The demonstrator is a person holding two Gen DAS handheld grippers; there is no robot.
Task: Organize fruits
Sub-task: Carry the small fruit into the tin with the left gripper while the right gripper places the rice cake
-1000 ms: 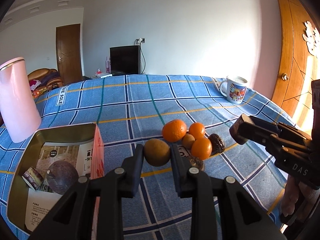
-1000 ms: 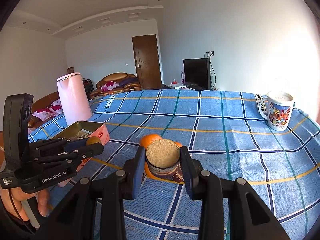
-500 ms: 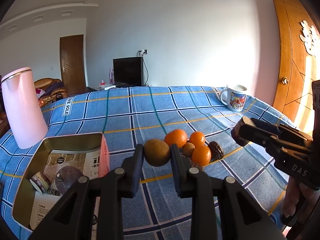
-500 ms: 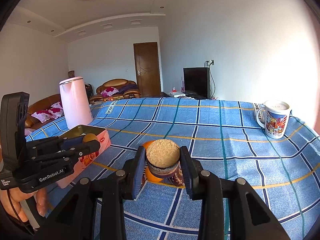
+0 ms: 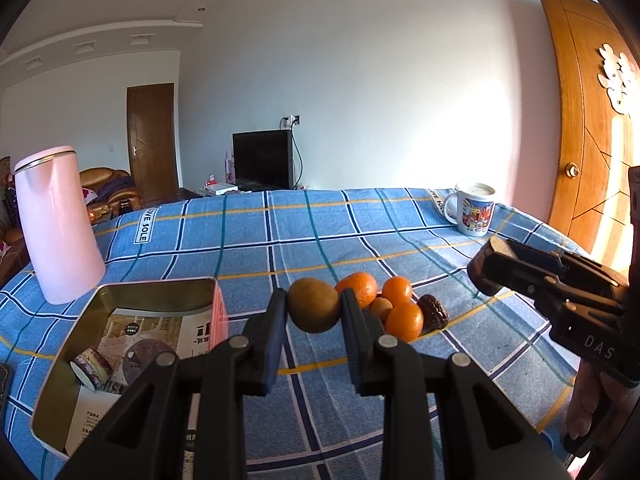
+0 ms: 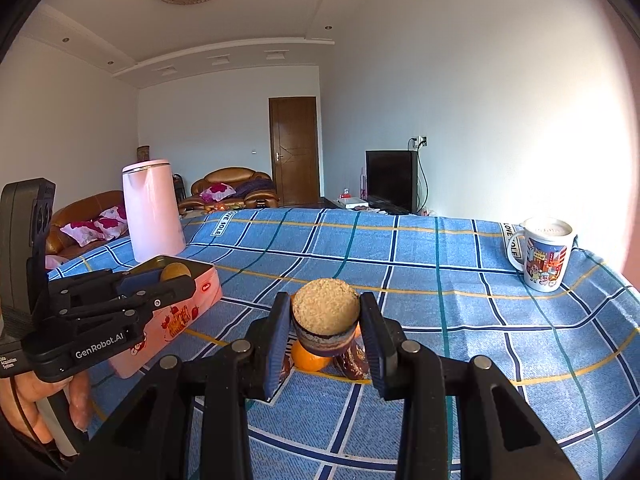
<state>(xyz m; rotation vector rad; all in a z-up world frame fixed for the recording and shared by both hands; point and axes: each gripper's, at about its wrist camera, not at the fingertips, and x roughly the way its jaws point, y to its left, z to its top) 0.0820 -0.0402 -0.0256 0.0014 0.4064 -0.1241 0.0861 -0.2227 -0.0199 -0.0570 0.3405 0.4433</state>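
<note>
The left hand-held gripper [image 5: 314, 312] was clamped on a brown kiwi [image 5: 313, 310], held above the bench [image 5: 320, 232] with its long axis running roughly from one finger to the other. At its 9 o'clock lay an open tin [image 5: 120, 292], its near corner cut off by the gripper body. Inside it were a printed sheet, a layered round cake slice [image 5: 91, 364] and a dark round fruit [image 5: 150, 360] that was hard to identify.

At the kiwi's 3 o'clock sat the loose pile: oranges [image 5: 358, 287], a small brown fruit [image 5: 380, 308] and a wrinkled dark date [image 5: 433, 312], all touching.

The right hand-held gripper [image 6: 325, 320] was closed around a short round cake [image 6: 325, 312], its crumbly tan top tilted toward the camera and its axis near upright. Below it, an orange [image 6: 308, 360] and what looked like the date were mostly hidden by the fingers.

A pink kettle [image 5: 56, 224] stood at 10 o'clock, a printed mug [image 5: 474, 210] at 2 o'clock.
</note>
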